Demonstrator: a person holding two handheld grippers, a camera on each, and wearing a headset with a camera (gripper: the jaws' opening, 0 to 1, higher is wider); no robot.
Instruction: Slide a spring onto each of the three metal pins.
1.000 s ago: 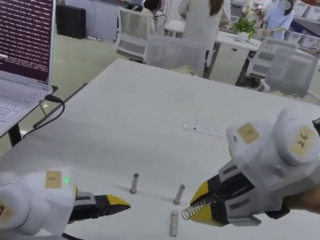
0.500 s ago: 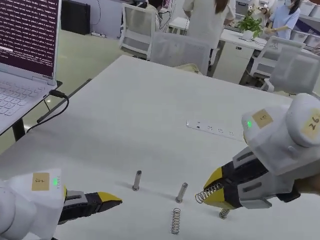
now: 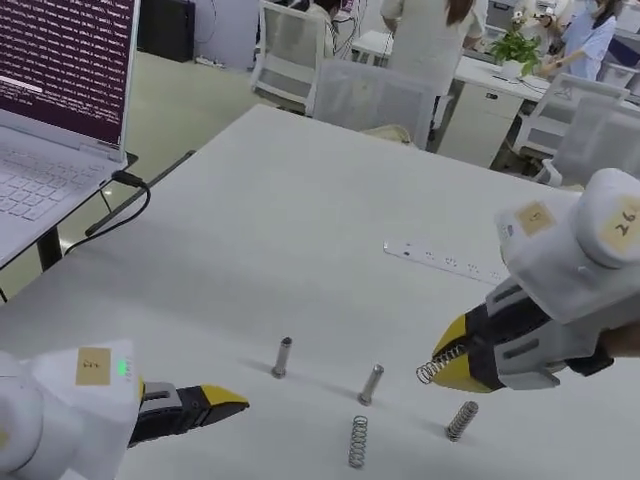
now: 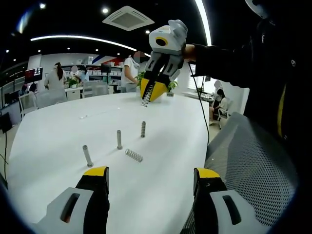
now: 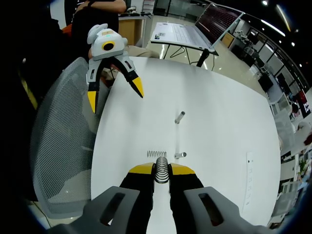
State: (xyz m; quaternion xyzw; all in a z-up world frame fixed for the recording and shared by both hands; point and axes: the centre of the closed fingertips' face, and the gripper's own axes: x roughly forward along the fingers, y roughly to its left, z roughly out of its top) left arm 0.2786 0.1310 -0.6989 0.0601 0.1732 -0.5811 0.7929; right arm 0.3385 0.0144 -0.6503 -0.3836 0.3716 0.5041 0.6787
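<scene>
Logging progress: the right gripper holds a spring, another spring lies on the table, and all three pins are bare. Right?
Only the left pin and middle pin are bare; the head view shows the right pin, beside the right gripper, already wearing a spring. The held spring and the loose spring are as stated.

Left pin [image 3: 283,357] and middle pin [image 3: 371,383] stand upright and bare. Standing spring [image 3: 461,421] rises at right. Loose spring [image 3: 357,441] lies flat. Third spring [image 3: 432,368] is clamped in the right gripper [image 3: 447,362].
</scene>
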